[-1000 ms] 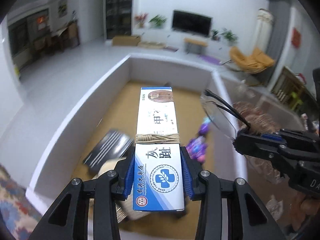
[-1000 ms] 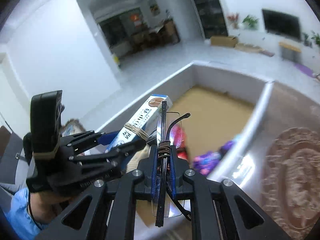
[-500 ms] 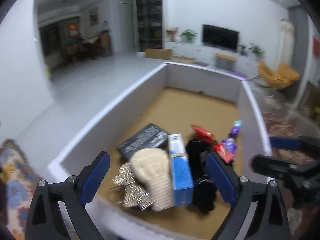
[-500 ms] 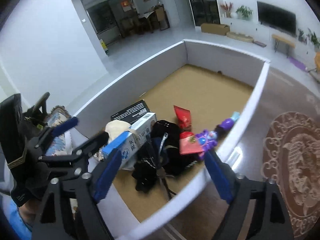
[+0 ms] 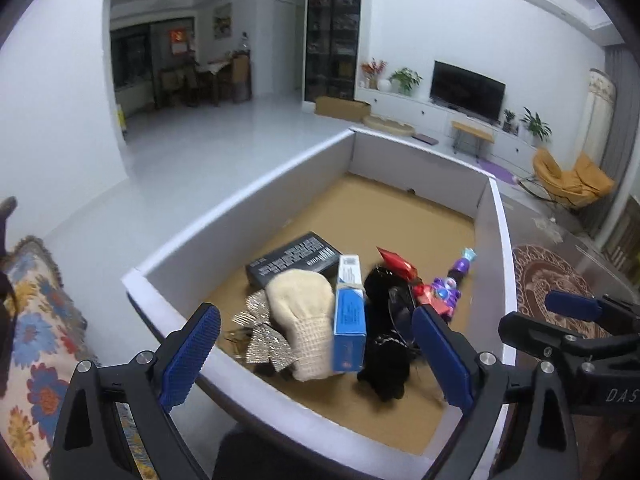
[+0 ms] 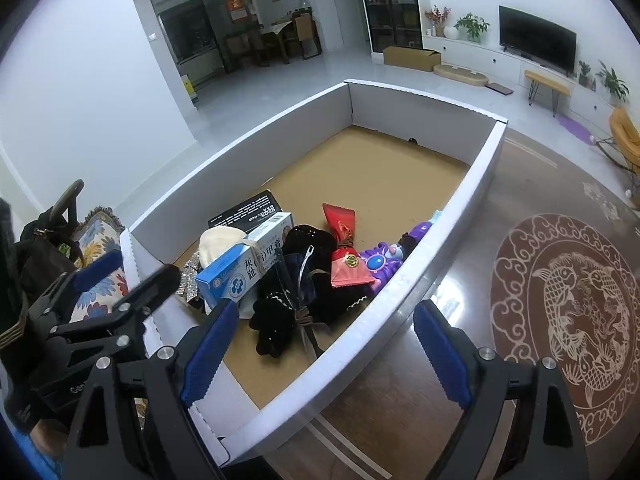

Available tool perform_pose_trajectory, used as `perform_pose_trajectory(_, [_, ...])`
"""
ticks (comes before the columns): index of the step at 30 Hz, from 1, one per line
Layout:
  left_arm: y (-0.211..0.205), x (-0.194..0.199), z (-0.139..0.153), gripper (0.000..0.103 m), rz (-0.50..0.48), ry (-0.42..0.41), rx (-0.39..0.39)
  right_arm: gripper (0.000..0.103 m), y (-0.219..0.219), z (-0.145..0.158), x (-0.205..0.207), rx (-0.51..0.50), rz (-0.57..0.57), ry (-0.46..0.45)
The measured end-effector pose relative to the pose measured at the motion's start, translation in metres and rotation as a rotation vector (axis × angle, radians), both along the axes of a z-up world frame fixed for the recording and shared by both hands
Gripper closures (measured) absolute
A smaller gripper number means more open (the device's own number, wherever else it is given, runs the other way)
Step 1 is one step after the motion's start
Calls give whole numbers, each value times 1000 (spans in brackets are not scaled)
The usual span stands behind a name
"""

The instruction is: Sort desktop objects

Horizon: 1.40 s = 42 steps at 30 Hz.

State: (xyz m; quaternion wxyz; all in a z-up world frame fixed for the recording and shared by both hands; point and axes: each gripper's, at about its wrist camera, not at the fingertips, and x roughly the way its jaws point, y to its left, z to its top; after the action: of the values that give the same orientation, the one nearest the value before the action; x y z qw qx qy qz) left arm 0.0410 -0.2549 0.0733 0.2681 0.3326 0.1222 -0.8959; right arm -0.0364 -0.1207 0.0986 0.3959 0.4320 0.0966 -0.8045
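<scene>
Since nothing sits between the blue pads (image 5: 188, 356), reads as empty-handed on both sides: left gripper (image 5: 316, 332) spread wide, right gripper (image 6: 326, 316) spread just as wide, neither touching anything. Hover side by side above the near end of the white-walled bin (image 5: 224, 216), angled down into it, probably so that whatever goes in lands on the pile rather than on the dark table (image 6: 440, 272) beside it.

Directly below the left fingers: blue-and-white medicine box (image 5: 350, 320), long and narrow, bound round the middle with a tan band. Propped on a cream knitted mitt (image 5: 304, 320) and against a black fabric heap (image 5: 384, 340) — leaning rather than flat, so likely to slide if nudged. Below the right fingers: thin-framed glasses (image 6: 298, 292), arms folded and tied with a brown band, lying across that same black fabric.

Further out, all at the near end of the bin: silver sequinned bow (image 5: 260, 332) beside the mitt, flat black carton (image 5: 296, 264) behind it, red packet (image 6: 344, 256) past the fabric, purple toy (image 5: 448, 292) close against the right wall.

Judged from how things lie: gathering into one bin, several items already in. Cannot tell from these views whether more waits outside it.
</scene>
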Motion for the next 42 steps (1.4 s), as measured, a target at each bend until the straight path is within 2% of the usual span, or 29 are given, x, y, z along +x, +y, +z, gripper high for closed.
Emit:
perform_pose_trajectory(3, [0, 2, 4, 5, -13, 12, 27, 13, -1, 3, 2, 2, 1, 6])
perform_pose_trajectory(9, [0, 6, 10, 5, 5, 1, 10, 12, -4, 6, 6, 14, 0, 20])
perform_pose_trajectory(17, [1, 6, 13, 5, 48, -97, -86, 11, -4, 16, 12, 34, -26, 41])
perform_pose_trajectory(25, [-11, 15, 18, 5, 72, -70, -31, 6, -11, 20, 24, 55, 3, 85])
perform_pose_trajectory(30, [-14, 16, 19, 5, 74, -79, -23, 6, -12, 20, 24, 56, 4, 68])
perform_pose_trajectory(34, [-18, 13, 16, 5, 82, -126, -6, 6, -17, 20, 24, 73, 16, 46])
perform_pose_trajectory(42, [-20, 15, 16, 5, 76, -114, 17, 6, -31, 22, 36, 134, 59, 93])
